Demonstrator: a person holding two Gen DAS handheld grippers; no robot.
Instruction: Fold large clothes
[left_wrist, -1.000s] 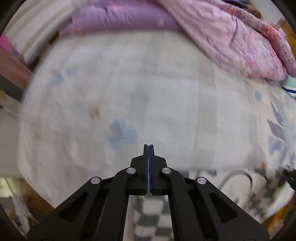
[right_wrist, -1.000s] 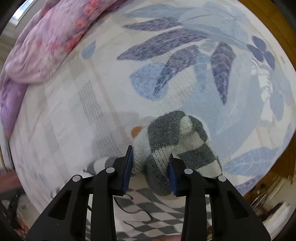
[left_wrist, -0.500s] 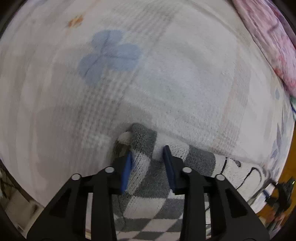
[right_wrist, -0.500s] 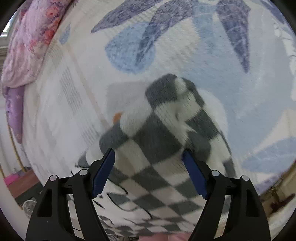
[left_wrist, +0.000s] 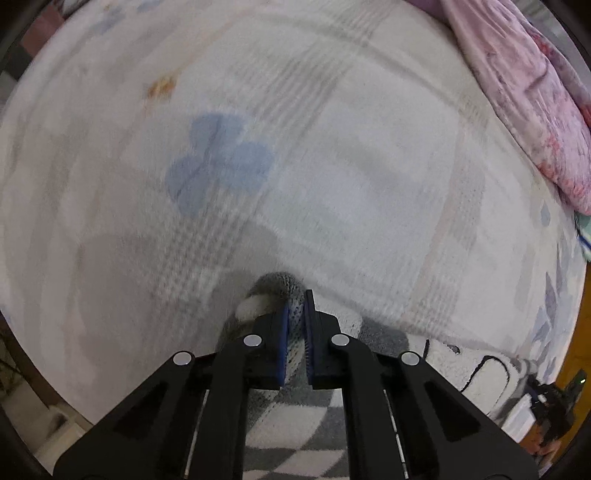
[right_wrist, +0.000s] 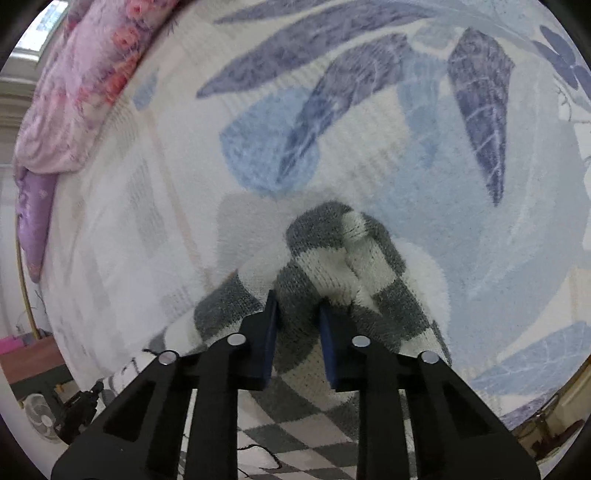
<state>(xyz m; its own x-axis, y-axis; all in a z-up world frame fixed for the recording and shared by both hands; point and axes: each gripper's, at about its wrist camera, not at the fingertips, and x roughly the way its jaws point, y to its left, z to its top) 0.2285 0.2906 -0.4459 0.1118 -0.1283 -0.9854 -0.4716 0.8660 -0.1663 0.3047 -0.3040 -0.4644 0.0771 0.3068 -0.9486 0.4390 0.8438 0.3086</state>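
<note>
A grey-and-white checked knit garment (left_wrist: 291, 413) is seen nearest the left camera, spread at six o'clock on a bed (left_wrist: 332, 166) covered by a pale plush blanket with blue flower prints. Further out, at one to three o'clock, a pink floral quilt (left_wrist: 528, 110) is heaped along the bed's far edge. At four o'clock, past the bed's edge, a dark piece of equipment on the floor is made out only dimly.

The left tool (left_wrist: 295, 314) is pointed almost straight down at the bed, and a bunched corner of the garment is pinched between its blue pads, which are brought nearly together on the knit.

In the right view, the same garment (right_wrist: 332, 266) is seen at the centre and six o'clock, raised in a fold. The right tool (right_wrist: 297, 310) is tilted steeply downward; its jaws are closing, and a thick ridge of the knit is squeezed between them. Large blue and purple leaf prints are shown on the blanket at twelve to three o'clock. The quilt (right_wrist: 85, 85) is found at ten o'clock, with a purple cushion (right_wrist: 35, 218) below it at nine. A small fan (right_wrist: 40, 417) on the floor is glimpsed at eight o'clock.

Counted: two tools, one garment, one quilt.
</note>
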